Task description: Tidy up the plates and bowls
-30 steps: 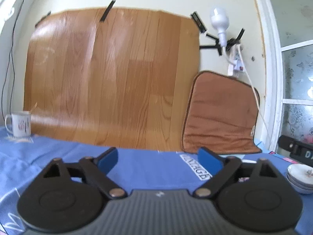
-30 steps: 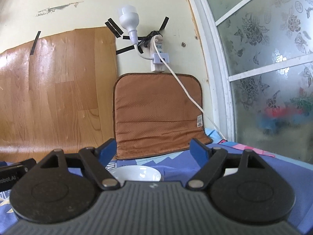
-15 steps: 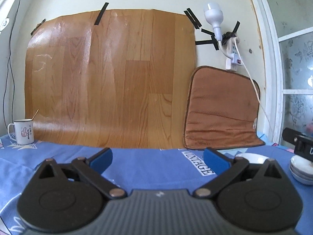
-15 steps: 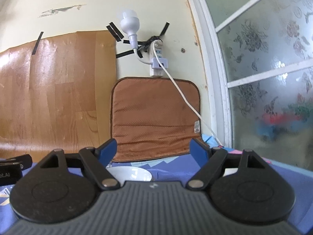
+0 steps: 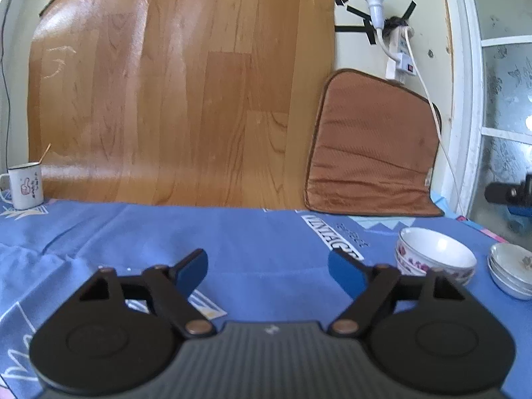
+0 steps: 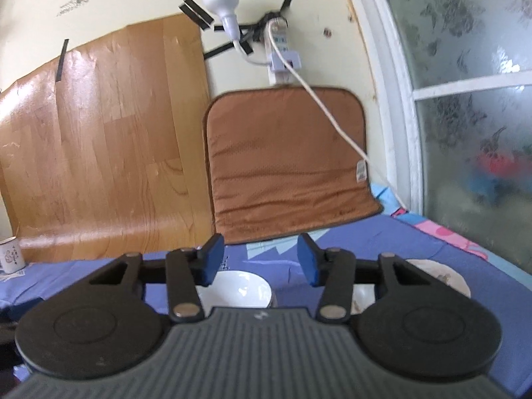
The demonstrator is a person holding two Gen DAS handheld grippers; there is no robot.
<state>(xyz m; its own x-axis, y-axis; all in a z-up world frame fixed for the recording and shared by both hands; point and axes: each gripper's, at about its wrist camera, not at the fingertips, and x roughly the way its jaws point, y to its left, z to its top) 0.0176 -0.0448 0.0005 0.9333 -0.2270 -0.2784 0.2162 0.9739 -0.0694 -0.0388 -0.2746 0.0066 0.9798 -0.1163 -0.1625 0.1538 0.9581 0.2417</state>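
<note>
A stack of white floral bowls [image 5: 435, 255] sits on the blue cloth at the right in the left wrist view, with a stack of small plates [image 5: 510, 269] beside it at the far right. My left gripper [image 5: 267, 267] is open and empty, left of the bowls. In the right wrist view the white bowl [image 6: 237, 289] lies just below and behind my right gripper [image 6: 259, 261], which is open and empty. The plates [image 6: 439, 277] show right of it, partly hidden by the gripper body.
A white mug [image 5: 25, 184] stands at the far left by the wood-grain sheet [image 5: 179, 93] on the wall. A brown cushion [image 5: 372, 156] leans on the wall. A white cord [image 6: 329, 113] hangs from the socket. A frosted window [image 6: 465, 99] bounds the right side.
The left wrist view has tilted down, so the bowls and plates show more fully. The right gripper's jaws have narrowed and it has tilted and moved over the bowl.
</note>
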